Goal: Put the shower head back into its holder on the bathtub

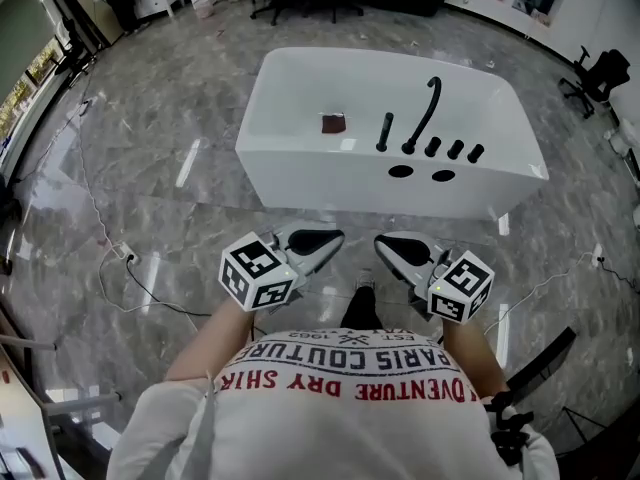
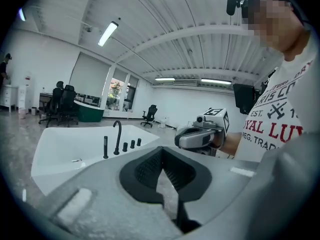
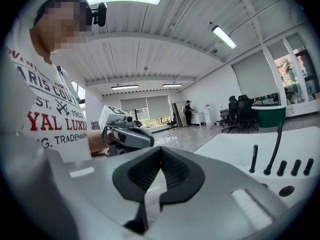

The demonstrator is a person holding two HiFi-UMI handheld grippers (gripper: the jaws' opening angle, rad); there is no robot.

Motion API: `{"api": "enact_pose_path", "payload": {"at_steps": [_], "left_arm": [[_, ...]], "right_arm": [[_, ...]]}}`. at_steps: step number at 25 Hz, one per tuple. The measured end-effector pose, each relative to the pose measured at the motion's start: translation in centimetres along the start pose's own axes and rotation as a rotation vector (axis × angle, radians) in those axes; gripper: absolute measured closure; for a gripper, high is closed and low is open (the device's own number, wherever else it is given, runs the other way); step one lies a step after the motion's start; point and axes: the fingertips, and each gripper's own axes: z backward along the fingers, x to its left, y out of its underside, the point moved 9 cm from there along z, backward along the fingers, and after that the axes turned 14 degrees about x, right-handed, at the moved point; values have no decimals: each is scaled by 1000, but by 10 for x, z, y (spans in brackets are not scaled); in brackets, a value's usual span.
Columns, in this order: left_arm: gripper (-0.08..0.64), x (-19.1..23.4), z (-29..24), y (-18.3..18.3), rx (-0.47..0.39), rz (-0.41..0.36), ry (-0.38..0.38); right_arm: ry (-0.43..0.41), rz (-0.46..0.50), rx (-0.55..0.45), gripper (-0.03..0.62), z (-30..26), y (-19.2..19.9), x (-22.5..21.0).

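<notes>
Both pairs of jaws were closed tight on nothing. The left gripper (image 1: 333, 238) and right gripper (image 1: 386, 245) sat side by side, tips close together. Well ahead of them, the slim black shower head (image 1: 385, 132) stood upright on the white oval bathtub's (image 1: 330, 183) near rim, just beside the curved black spout (image 1: 428, 108).

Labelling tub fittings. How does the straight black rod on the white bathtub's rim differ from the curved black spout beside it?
Shape: the straight black rod stands plain upright; the curved black spout hooks over at its top.
Height: the spout is clearly taller than the rod.
Shared: both black, upright on one rim of the white bathtub.
</notes>
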Motion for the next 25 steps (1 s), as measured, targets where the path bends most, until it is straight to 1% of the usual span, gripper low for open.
{"api": "enact_pose_path", "payload": {"at_steps": [3, 9, 12, 14, 17, 22, 25], "left_arm": [[560, -35, 27, 12, -17, -19, -8], [559, -89, 73, 18, -41, -76, 16], [559, -105, 70, 19, -64, -98, 38], [559, -109, 57, 23, -71, -92, 53], [560, -120, 47, 25, -61, -81, 48], [559, -155, 58, 14, -45, -111, 43], [559, -176, 58, 20, -52, -95, 46]], "right_arm": [[-10, -12, -2, 588, 9, 9, 46], [36, -13, -2, 588, 32, -1, 121], [64, -26, -14, 588, 48, 7, 134], [84, -33, -18, 588, 56, 17, 134], [102, -28, -10, 588, 69, 25, 140], [97, -31, -41, 589, 101, 20, 158], [87, -25, -35, 588, 113, 26, 171]]}}
